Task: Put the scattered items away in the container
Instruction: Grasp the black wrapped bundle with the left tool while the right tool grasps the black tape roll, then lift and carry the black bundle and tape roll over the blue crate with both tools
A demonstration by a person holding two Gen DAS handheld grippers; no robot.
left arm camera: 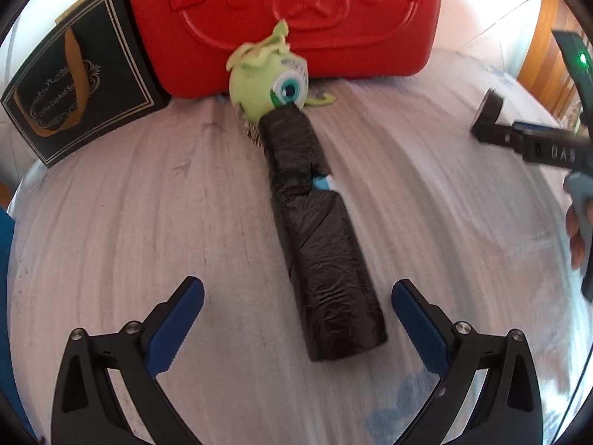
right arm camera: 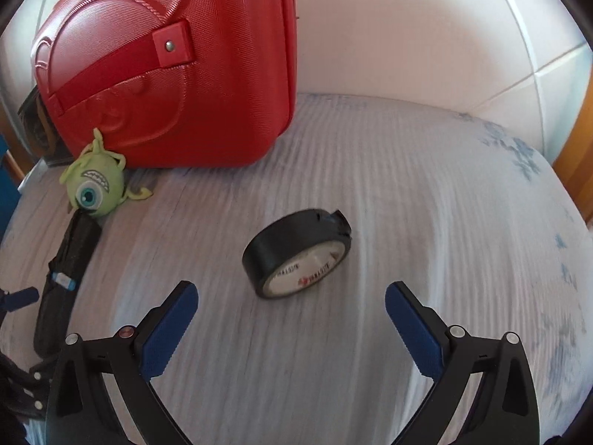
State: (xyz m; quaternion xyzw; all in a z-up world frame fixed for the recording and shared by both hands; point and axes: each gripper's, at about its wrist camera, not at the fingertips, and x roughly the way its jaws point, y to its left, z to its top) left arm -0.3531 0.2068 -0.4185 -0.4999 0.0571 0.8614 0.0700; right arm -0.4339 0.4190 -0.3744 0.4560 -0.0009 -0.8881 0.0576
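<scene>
In my right wrist view the roll of black tape sits just above centre of the frame, resting on the striped bed sheet and tipped so its printed white core faces lower right. I judge it light and rigid, with a slick outer band; taking it across the flat faces, or across the outer rim low down, should keep it from rolling away on the soft sheet. My right gripper is spread wide and empty, its blue pads flanking the lower edge of the roll without touching it.

In my left wrist view the long black-wrapped bundle runs from centre frame down toward lower right. Its plastic wrap looks crinkled and probably slippery, the body fairly stiff; a mid-length pinch across its narrow width seems safest. My left gripper is likewise open with nothing in it, the near end of the bundle lying between its fingers but clear of both.

At the bundle's far end, touching it, is the green one-eyed plush toy, soft and light, easy to squeeze anywhere. It leans against the red hard-shell case, filling the upper frame, which I take as the container; it appears closed, so it likely needs opening first. A black gift box stands at upper left beside the case.
</scene>
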